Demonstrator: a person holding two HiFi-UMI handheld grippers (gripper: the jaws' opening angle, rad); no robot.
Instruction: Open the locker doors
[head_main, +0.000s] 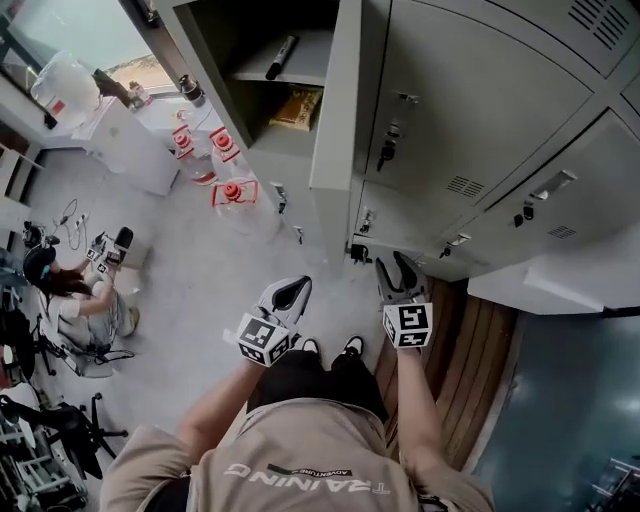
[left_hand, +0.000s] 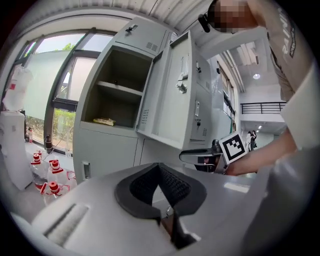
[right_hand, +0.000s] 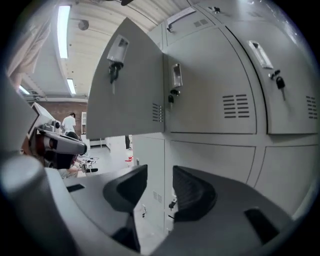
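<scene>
At the left end of the locker bank, one door (head_main: 333, 100) stands swung open, hinged on its right edge, with a key hanging from its lock. To its right in the same row, two closed doors (head_main: 480, 100) (head_main: 575, 190) show in the right gripper view, each with a handle and a key. A lower row of shut doors runs under them (how many, I cannot count).

The open compartment (head_main: 240, 30) is split by one shelf. A single dark marker-like stick (head_main: 282, 57) lies on the shelf, and one yellow packet (head_main: 297, 107) lies on the compartment's bottom below it.

Both grippers are held low in front of the lockers, well apart from every door. The left gripper (head_main: 301, 285) points toward the open locker's side with its jaw tips pressed together on nothing. The right gripper (head_main: 392, 262), just beside it, has its jaws a narrow gap apart; only the lower lockers show through the gap.

On the floor near the open locker's left side stand three water jugs (head_main: 232, 190) with red caps. Farther out on the floor one person (head_main: 75, 290) sits among equipment.
</scene>
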